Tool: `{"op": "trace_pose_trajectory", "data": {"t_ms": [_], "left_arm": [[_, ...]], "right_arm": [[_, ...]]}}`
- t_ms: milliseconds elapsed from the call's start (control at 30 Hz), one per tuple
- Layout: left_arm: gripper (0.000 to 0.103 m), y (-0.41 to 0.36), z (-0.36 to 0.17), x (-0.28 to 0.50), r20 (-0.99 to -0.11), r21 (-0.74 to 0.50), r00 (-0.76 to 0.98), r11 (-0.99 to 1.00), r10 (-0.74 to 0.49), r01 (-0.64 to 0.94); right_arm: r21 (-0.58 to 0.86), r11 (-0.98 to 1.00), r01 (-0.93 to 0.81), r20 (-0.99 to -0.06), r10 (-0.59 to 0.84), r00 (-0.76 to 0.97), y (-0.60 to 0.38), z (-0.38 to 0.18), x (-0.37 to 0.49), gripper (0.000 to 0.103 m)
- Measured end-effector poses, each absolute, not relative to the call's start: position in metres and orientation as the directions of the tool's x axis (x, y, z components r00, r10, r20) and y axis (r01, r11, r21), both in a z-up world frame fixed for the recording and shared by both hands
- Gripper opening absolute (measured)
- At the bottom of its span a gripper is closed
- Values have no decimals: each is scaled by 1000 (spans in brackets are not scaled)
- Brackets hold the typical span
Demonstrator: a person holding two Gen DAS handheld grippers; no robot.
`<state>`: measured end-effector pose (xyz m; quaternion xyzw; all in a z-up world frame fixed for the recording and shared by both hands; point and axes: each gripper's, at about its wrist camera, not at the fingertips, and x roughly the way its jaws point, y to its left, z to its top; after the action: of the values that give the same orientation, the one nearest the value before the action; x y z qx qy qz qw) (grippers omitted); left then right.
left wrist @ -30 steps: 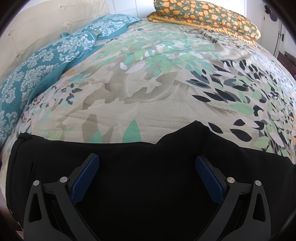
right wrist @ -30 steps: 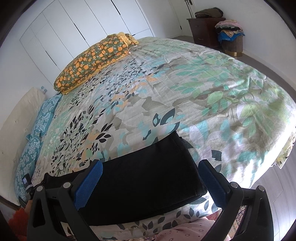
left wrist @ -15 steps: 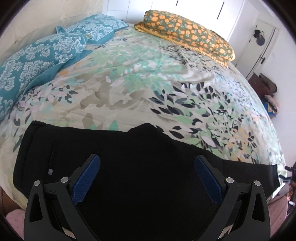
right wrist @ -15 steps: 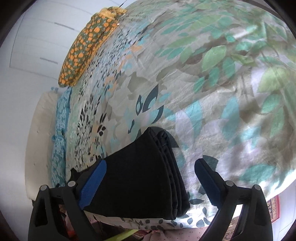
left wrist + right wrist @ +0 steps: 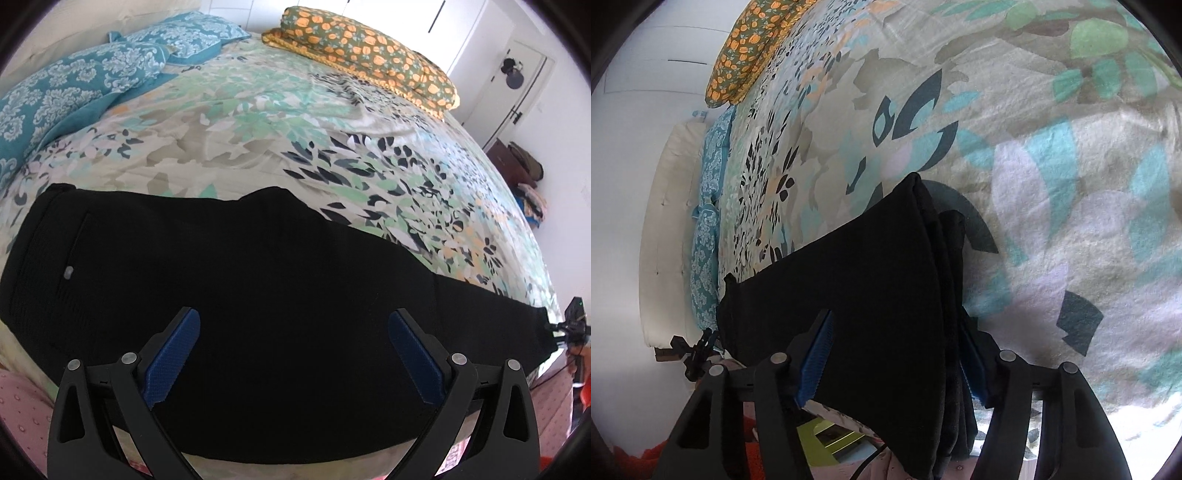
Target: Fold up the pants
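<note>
I see the black fabric pants lying flat along the near edge of the bed, on the leaf-printed bedspread, with the waistband and a small pale button at the left side and the legs stretching to the right. My left gripper hovers above the middle of the pants with its blue-padded jaws spread wide, and nothing is pressed between them. My right gripper is at the hem end of the legs, where the layers are stacked. Its jaws are closing, with the black cloth between them; the pads look close beside the cloth, but I cannot tell if they already press it. Far behind lie the teal patterned pillows and an orange-flowered olive folded quilt.
</note>
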<state>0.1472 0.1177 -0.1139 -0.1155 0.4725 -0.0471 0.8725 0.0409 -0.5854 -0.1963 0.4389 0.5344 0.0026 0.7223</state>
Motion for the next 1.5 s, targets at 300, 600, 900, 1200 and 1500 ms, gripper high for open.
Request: {"op": "trace_pose_trajectory", "data": {"t_ms": [300,600,900,1200,1500], "left_arm": [[102,138,-103,139,-772,-270,610,961,-180,-57],[102,166,-97,135,-729,-336,659,936,-186,-107],[102,200,-98,128,-699,-433,689,880,-191,-195],[102,205,-97,122,-691,-438,698,876,-185,-201],[102,165,-87,119,-668,-425,679,905,-304,-13]], "right_arm": [[846,446,291,-519,567,640,-542,-150,38,12],[982,188,30,-161,733,661,-380,-137,120,12],[987,159,2,-142,874,464,-197,-165,240,12],[906,409,109,-419,828,373,-78,-207,293,27],[677,730,-94,-603,623,498,-125,-121,254,88]]}}
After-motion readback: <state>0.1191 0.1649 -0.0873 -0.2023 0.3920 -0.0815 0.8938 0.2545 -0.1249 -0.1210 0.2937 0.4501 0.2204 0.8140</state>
